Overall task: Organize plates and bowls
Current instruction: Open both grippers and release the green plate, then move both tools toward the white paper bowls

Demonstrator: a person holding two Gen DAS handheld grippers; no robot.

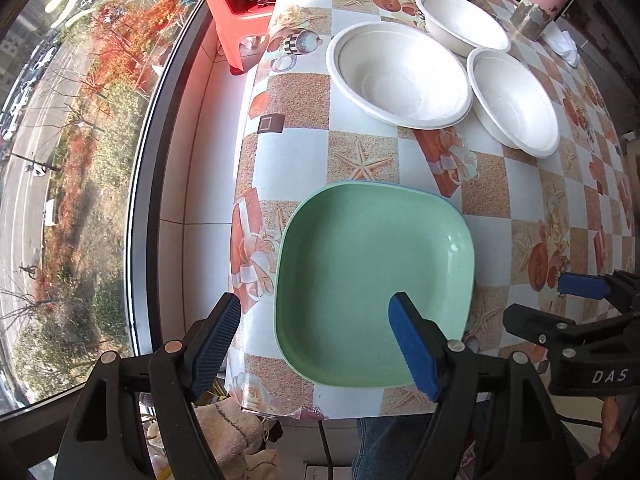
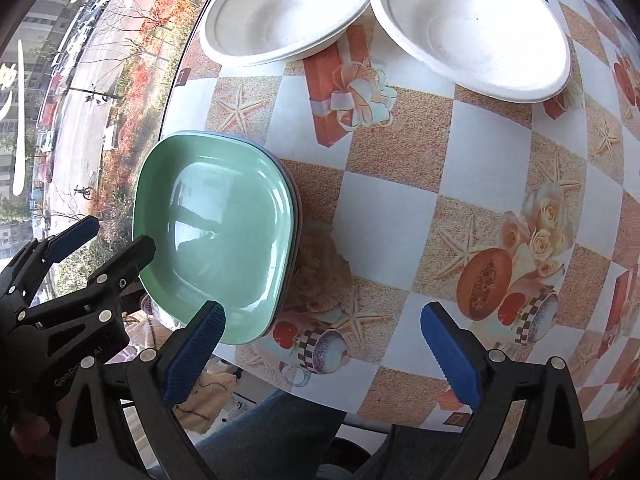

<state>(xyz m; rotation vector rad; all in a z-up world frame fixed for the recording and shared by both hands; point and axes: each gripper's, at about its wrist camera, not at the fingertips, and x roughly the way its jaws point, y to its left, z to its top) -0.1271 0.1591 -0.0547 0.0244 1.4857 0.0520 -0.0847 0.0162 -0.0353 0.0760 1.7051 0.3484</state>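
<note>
Left wrist view: we hold the left gripper [image 1: 316,340] above the near edge of the green plate [image 1: 372,280], jaws apart and clamped on nothing. The glossy, rounded-square plate tops a stack on the patterned table [image 1: 288,152]; three matte white bowls [image 1: 400,76] sit beyond.

Right wrist view: our right gripper [image 2: 324,340] hangs just beside the stack, jaws wide and empty. Blue and pink rims peek from under the green plate [image 2: 216,236]. Two bowls [image 2: 472,28] wait unstacked; we judge nesting them next calls for gripping the thin paper-like rim gently, level.
</note>
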